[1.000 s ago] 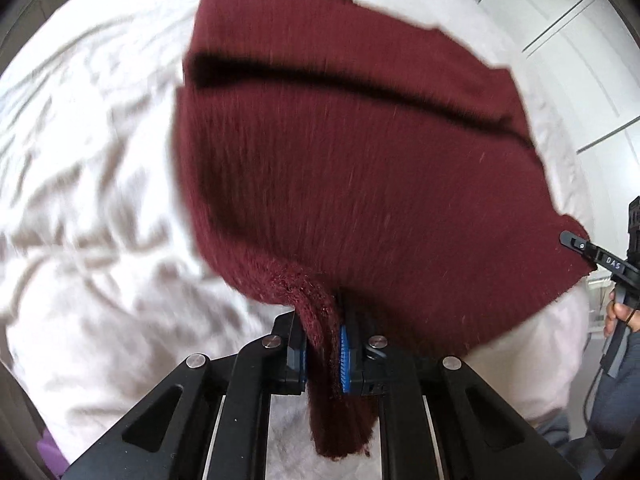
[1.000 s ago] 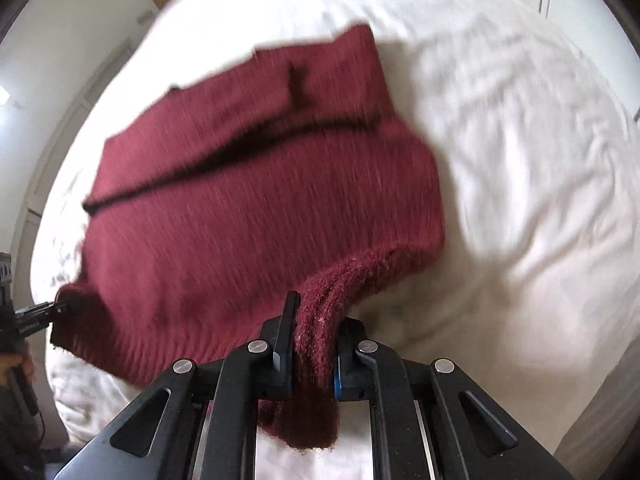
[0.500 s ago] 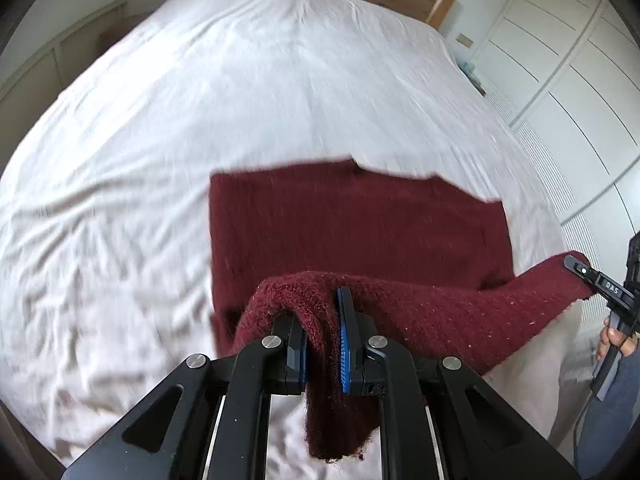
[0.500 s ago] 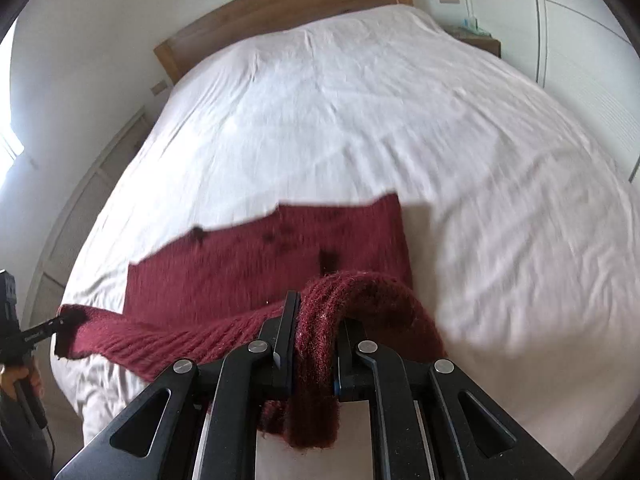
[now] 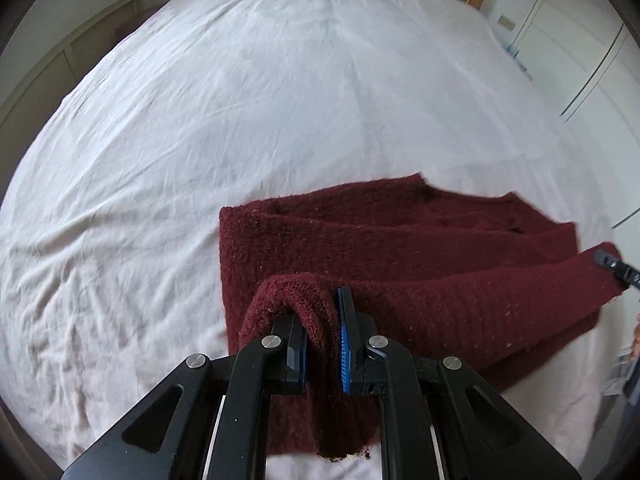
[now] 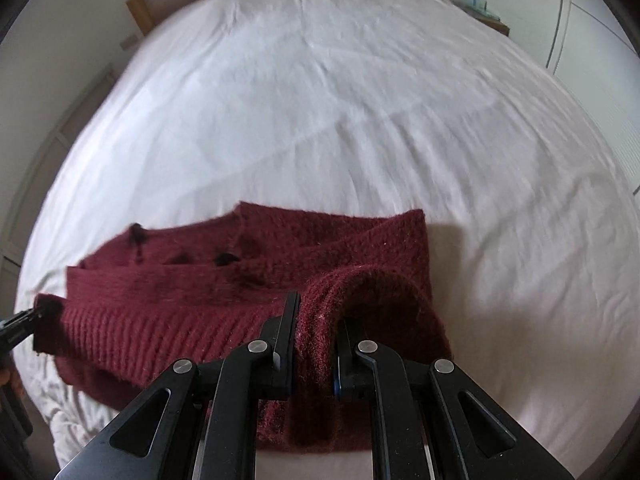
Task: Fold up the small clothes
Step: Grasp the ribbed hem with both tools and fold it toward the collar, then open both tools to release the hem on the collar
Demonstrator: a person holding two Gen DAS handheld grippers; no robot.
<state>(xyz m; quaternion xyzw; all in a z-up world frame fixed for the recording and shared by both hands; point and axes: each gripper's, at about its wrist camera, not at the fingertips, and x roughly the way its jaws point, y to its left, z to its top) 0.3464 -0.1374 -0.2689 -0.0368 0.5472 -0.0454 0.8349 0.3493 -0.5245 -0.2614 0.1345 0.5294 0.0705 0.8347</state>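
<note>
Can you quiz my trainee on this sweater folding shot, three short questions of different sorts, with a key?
1. True or false: the left gripper is open and empty.
2. The maroon sweater lies on: A) a wooden table B) a white bed sheet C) a chair.
3. Fill in: the right gripper is shut on the ____.

Key: 1 false, it pinches the sweater's edge; 2 B; 3 sweater.

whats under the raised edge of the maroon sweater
More of the same maroon sweater, lying flat on the white bed sheet. Whatever lies beneath that flat layer is covered, and the lifted fold hides the part nearest the cameras.
</note>
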